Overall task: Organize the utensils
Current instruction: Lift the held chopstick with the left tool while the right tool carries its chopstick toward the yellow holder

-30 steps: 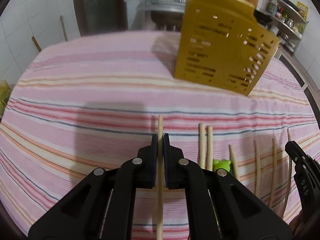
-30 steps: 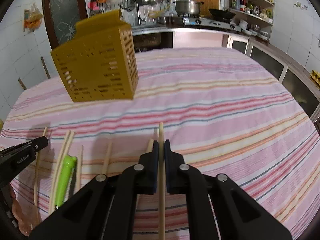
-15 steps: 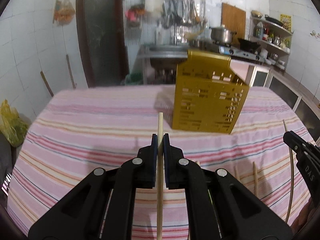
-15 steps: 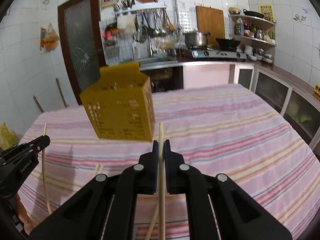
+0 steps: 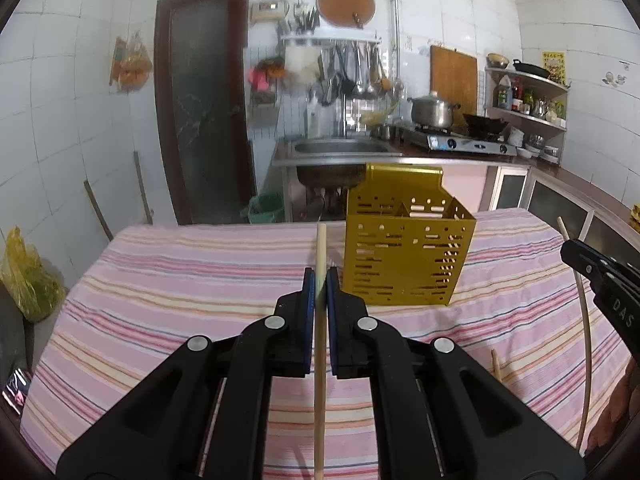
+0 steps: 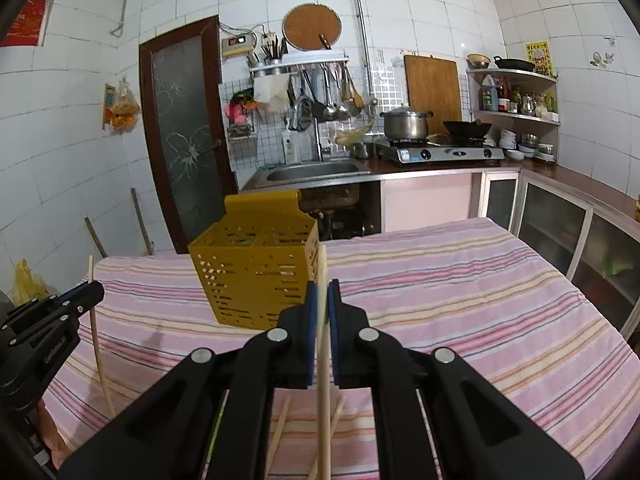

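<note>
A pink striped cloth [image 6: 460, 288] covers the worktop. Beyond its far edge stands a steel sink [image 6: 316, 170], with ladles and spatulas [image 6: 328, 92] hanging on the tiled wall above it. Right of the sink, a lidded pot [image 6: 405, 123] and a dark wok [image 6: 466, 128] sit on a gas stove [image 6: 444, 153]. A brown glass-panelled door [image 6: 180, 132] stands far left, a yellow plastic bag [image 5: 28, 276] lower down.

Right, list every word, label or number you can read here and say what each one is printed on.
"DAS" – white letters on the black body of the right gripper, seen from the left wrist.
Print on the left gripper body, seen from the right wrist: too blurred to read.
Yellow poster on the wall tiles: too small.
Red display on the wall box: unreadable.
Red poster top left: illegible.
</note>
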Action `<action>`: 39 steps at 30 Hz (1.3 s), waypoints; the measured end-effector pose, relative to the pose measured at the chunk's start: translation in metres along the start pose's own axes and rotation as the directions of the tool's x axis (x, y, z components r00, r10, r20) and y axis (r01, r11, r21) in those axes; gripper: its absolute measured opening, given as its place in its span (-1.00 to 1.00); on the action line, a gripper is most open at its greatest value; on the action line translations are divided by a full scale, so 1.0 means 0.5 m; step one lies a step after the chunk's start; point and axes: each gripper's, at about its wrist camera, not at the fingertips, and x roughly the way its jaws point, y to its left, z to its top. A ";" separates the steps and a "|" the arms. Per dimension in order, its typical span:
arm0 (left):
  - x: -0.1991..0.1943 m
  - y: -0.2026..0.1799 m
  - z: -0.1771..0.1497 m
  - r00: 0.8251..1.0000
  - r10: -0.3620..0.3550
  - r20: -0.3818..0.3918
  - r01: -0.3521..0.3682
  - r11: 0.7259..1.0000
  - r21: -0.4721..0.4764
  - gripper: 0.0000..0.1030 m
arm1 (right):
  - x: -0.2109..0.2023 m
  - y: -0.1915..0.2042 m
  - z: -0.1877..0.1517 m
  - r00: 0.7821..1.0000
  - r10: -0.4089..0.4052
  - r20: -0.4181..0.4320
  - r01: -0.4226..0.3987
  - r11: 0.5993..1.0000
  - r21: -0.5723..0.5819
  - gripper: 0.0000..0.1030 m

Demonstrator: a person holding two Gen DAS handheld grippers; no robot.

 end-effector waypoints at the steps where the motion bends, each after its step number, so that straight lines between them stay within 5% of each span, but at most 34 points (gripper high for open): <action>1: -0.003 0.003 -0.001 1.000 -0.003 0.007 0.003 1.000 -0.001 -0.91 | -0.003 0.002 0.001 1.000 0.003 0.008 -0.003 1.000 0.000 -0.88; 39: -0.043 0.035 0.042 0.991 -0.058 0.121 0.062 0.997 -0.035 -0.91 | -0.039 -0.006 0.046 0.986 0.061 0.156 -0.061 0.998 -0.006 -0.88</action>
